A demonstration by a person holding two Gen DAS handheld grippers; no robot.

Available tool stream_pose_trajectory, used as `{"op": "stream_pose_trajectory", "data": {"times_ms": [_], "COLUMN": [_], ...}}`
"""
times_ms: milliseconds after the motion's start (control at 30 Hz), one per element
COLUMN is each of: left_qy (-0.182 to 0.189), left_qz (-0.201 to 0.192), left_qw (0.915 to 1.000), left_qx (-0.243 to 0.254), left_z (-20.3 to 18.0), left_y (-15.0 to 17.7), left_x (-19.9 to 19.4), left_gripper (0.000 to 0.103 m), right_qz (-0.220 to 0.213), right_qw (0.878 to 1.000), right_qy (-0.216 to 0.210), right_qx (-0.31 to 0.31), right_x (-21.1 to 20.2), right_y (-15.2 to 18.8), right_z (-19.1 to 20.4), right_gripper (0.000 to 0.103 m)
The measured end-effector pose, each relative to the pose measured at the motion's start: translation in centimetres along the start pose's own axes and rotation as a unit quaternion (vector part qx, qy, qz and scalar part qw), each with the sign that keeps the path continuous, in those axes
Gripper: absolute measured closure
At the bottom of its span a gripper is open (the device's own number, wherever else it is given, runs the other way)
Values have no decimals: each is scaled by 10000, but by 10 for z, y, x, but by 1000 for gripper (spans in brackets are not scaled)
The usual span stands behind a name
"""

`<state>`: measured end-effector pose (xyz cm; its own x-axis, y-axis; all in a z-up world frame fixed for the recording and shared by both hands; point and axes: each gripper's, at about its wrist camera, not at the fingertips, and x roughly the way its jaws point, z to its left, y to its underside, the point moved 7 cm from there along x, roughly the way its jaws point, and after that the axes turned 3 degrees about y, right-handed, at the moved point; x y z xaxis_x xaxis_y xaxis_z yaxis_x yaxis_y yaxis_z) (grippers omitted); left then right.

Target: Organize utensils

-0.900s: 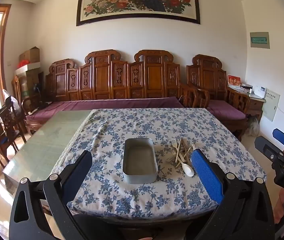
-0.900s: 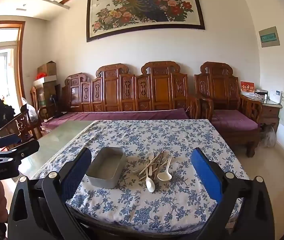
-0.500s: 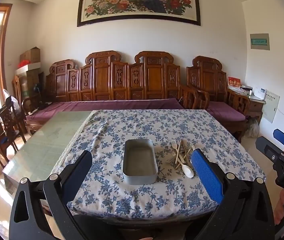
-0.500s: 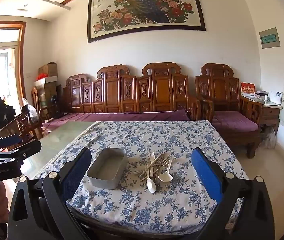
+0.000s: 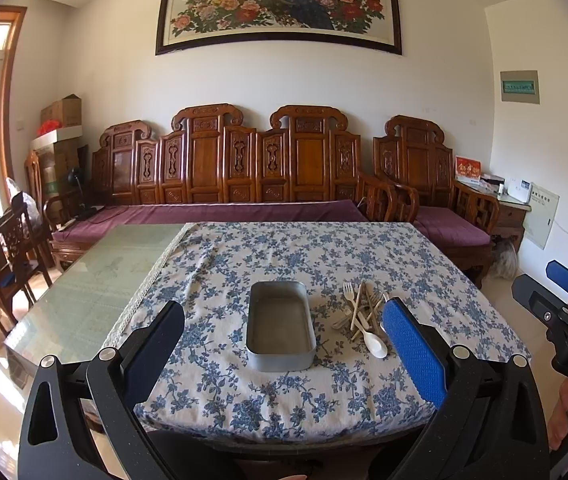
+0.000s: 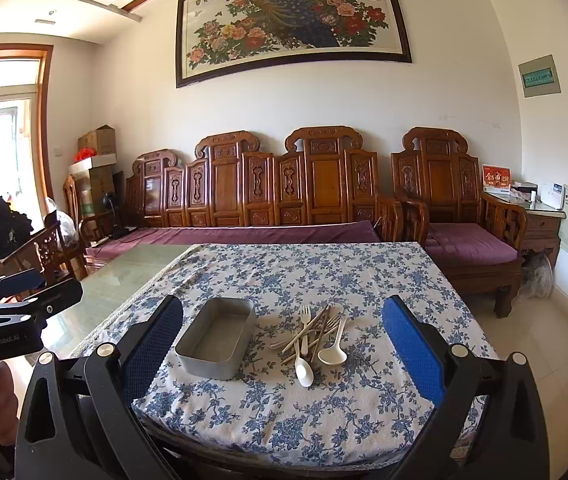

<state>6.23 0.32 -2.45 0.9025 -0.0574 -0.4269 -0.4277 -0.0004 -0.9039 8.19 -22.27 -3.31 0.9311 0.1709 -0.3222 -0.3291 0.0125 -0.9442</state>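
1. The left gripper (image 5: 284, 344) has its jaws spread wide and holds nothing; it is in the air before the near edge of the table (image 5: 84, 300).
2. The right gripper (image 6: 284, 344) is also wide open and empty, beside the left one.
3. A metal tin (image 5: 280, 326) stands empty on the blue flowered tablecloth (image 5: 284, 252), straight ahead of the left gripper.
4. A heap of utensils (image 6: 312, 338), white forks and spoons crossing each other, lies just right of the tin, not touching it.
5. Behind the table stands a carved wooden bench (image 6: 264, 196).
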Motion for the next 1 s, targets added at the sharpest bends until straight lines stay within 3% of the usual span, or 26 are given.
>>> {"op": "stream_pose_trajectory", "data": {"times_ms": [1000], "left_qy": [48], "left_qz": [-71], "left_qw": [9999], "left_qx": [96], "left_z": [-8], "left_y": [1], "left_x": [-4], "left_gripper": [7], "right_qz": [7], "right_qw": [10000], "right_qy": [-29], "right_qx": [12], "right_x": [-4], "right_y": [-5], "right_z": [2], "right_gripper": [2]}}
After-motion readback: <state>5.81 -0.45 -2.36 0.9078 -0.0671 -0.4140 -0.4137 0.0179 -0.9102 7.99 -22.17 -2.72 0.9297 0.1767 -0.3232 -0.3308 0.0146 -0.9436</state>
